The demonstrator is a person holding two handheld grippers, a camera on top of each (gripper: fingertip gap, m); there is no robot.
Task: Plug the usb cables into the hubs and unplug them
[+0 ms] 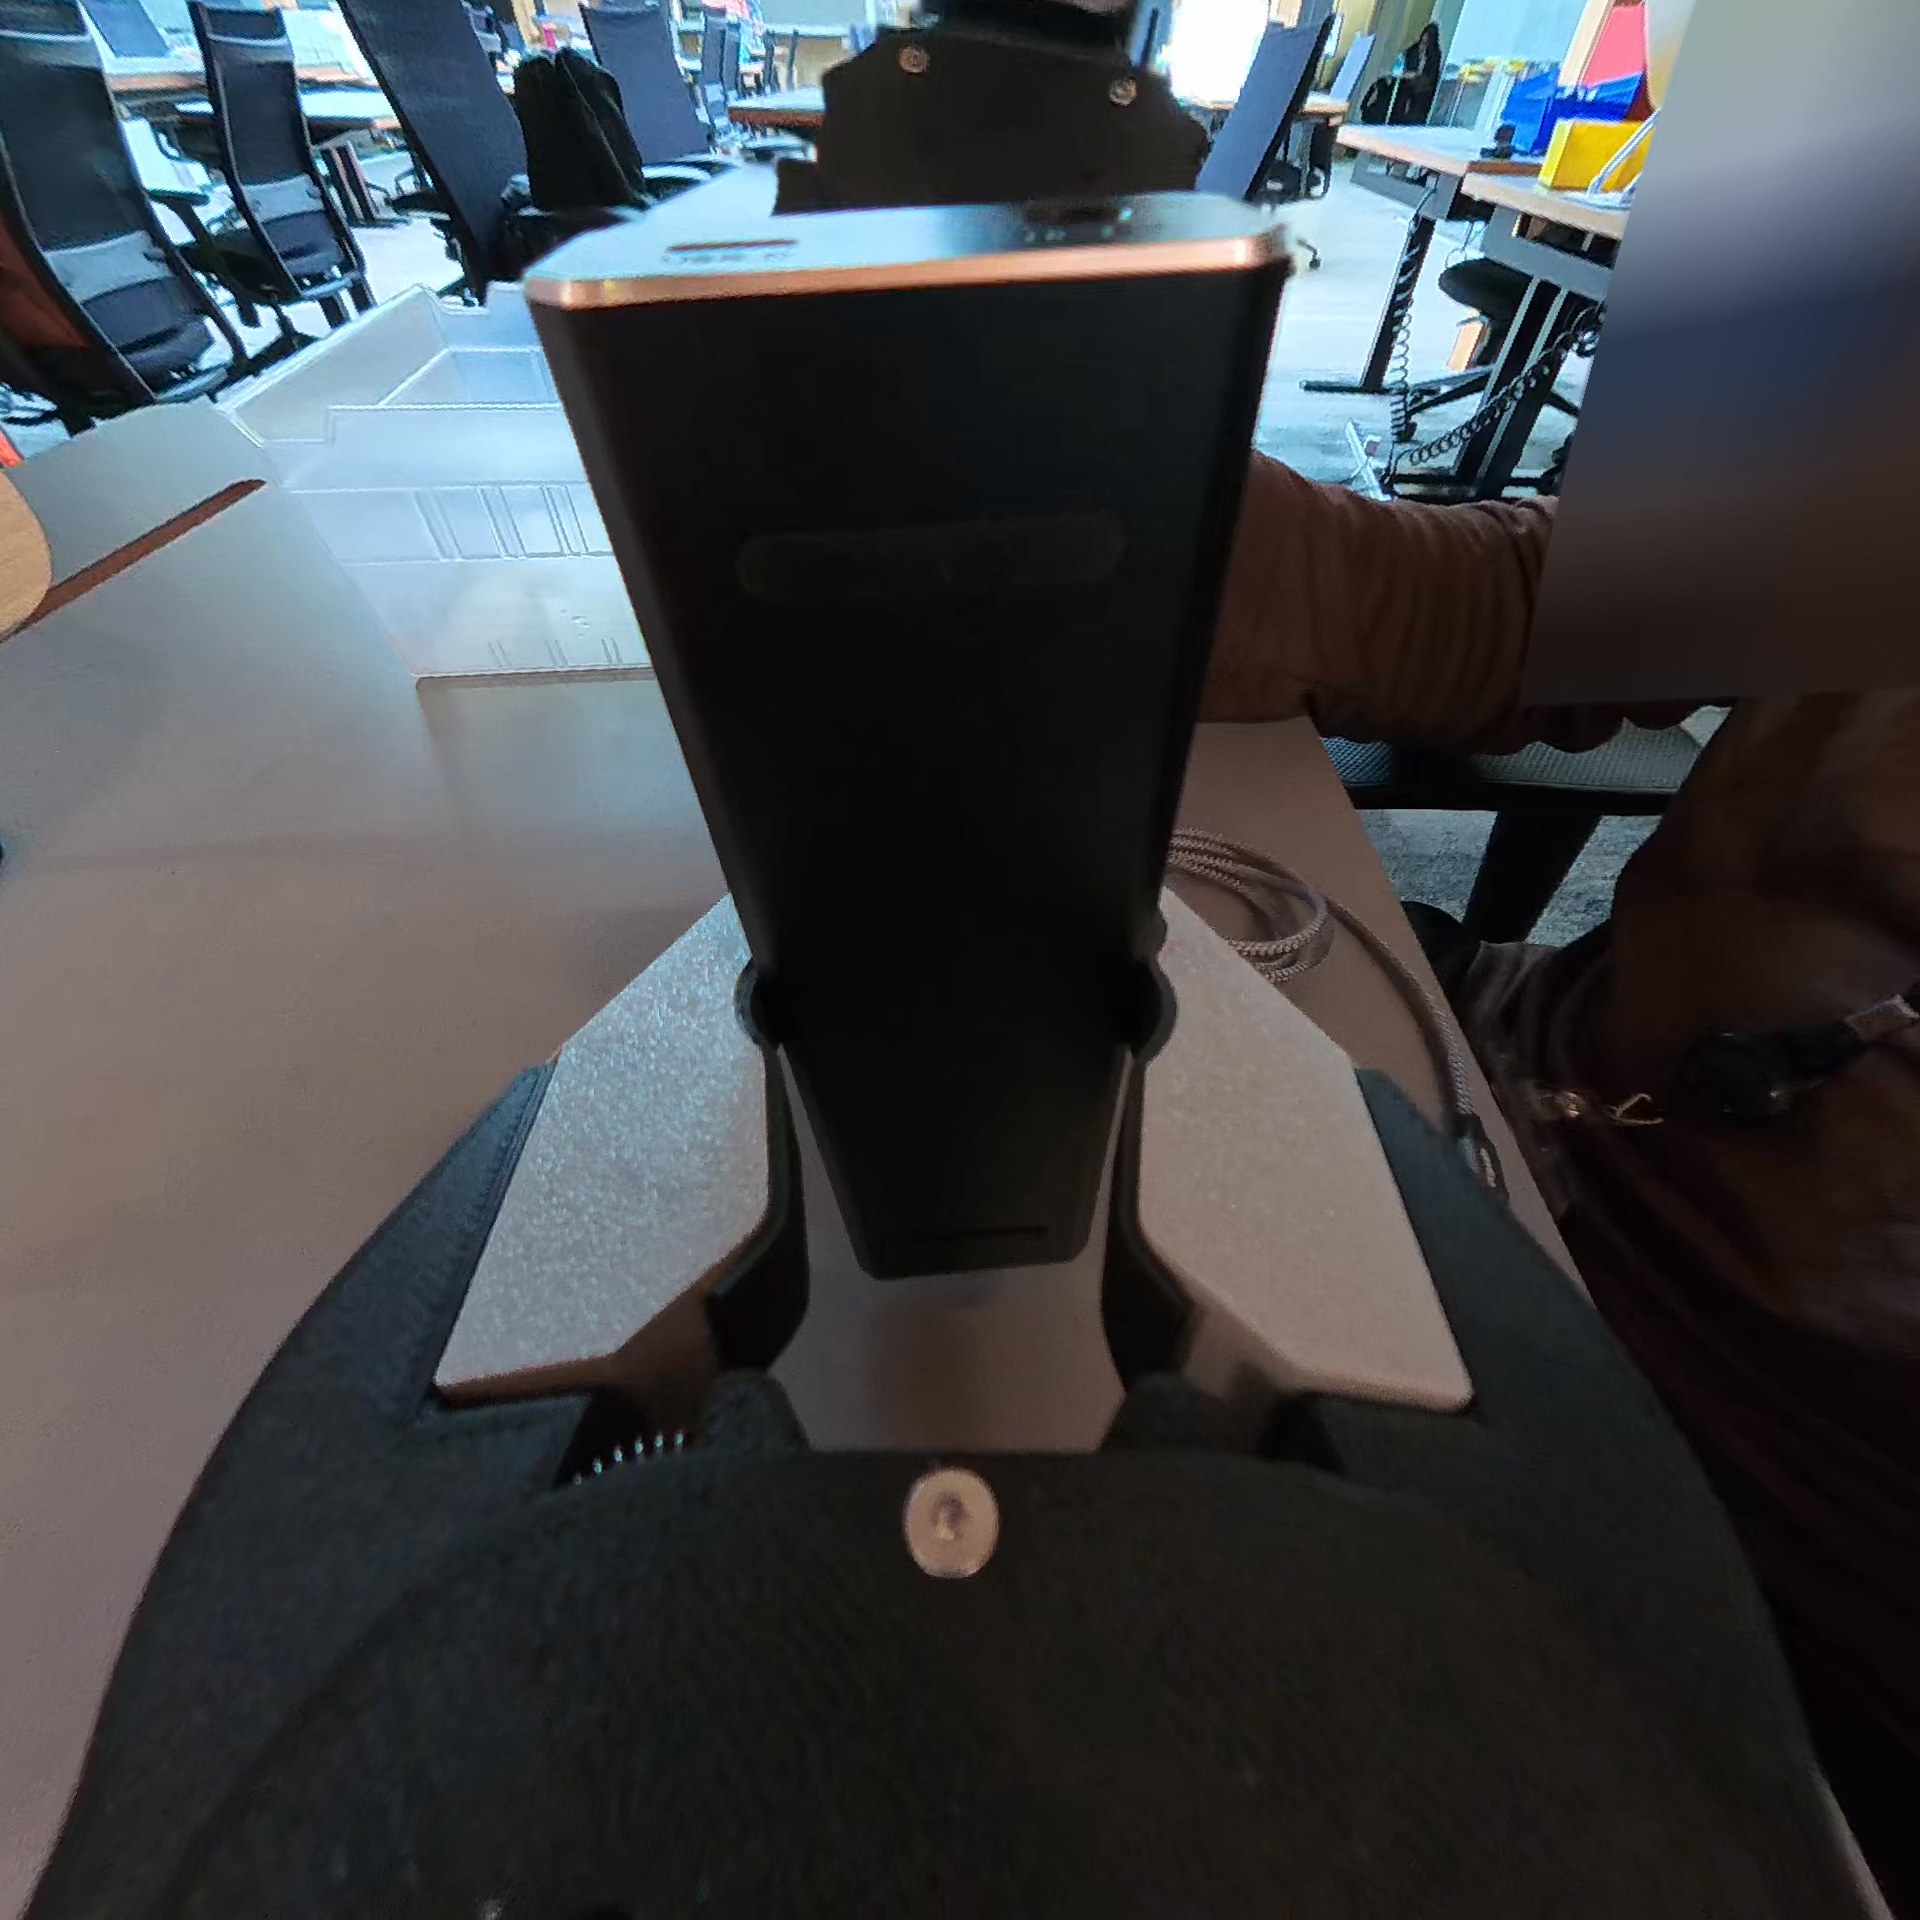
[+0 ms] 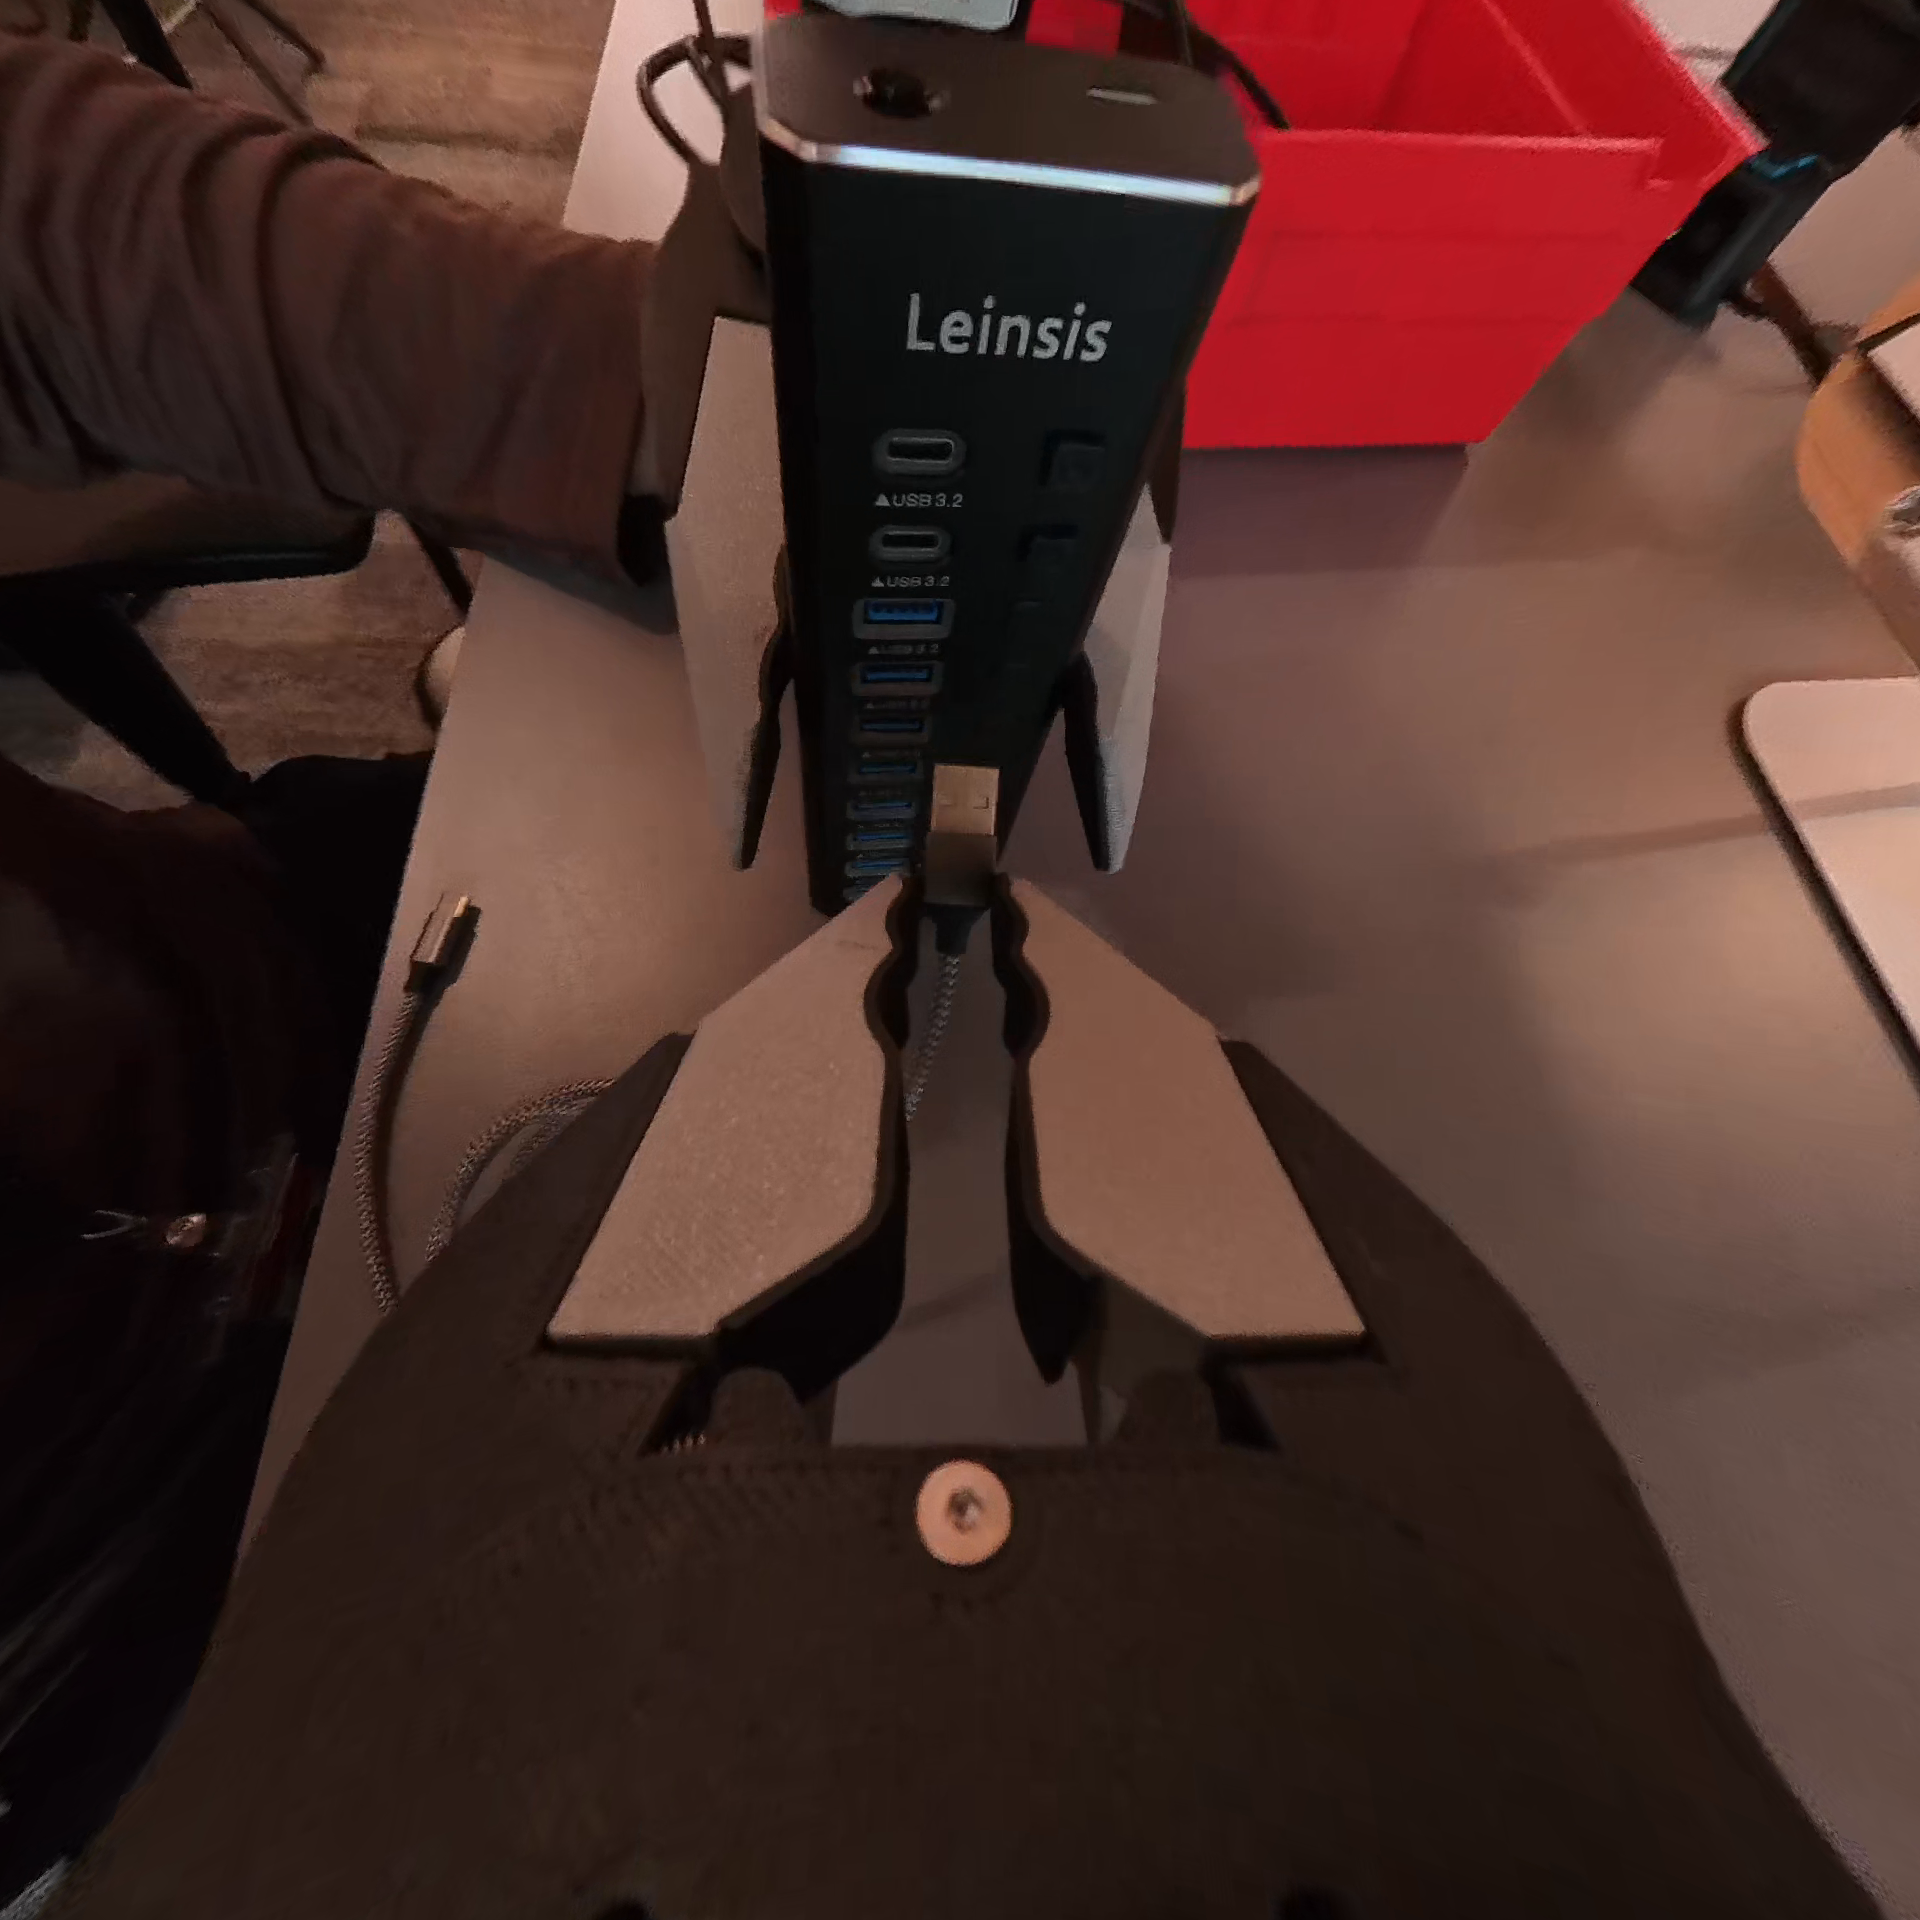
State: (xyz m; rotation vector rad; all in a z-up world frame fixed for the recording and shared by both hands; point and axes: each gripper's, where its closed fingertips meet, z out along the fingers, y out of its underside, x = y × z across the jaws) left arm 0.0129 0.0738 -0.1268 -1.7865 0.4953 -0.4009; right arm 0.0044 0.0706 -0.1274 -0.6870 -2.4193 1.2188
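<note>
My left gripper [image 1: 956, 1008] is shut on a black USB hub [image 1: 914, 623] and holds it upright above the table, its plain back toward that camera. In the right wrist view the hub [image 2: 997, 343] shows its port face, with the left gripper's fingers [image 2: 1093, 758] clamping its sides. My right gripper [image 2: 951, 899] is shut on a USB-A plug [image 2: 964, 805] of a braided cable [image 2: 930, 1023]. The plug points up, just in front of the hub's lower blue ports and slightly right of their column; it is not inserted. The cable's other plug [image 2: 442, 940] lies on the table.
A red bin [image 2: 1455, 260] stands behind the hub. A clear plastic tray [image 1: 447, 499] sits on the grey table [image 1: 260, 883]. A person's brown sleeve [image 2: 312, 312] reaches in from the left. A pale flat pad [image 2: 1849, 810] lies at the right. Office chairs [image 1: 260, 208] stand beyond. Only a small space, under 4 cm, lies between the two pairs of fingers.
</note>
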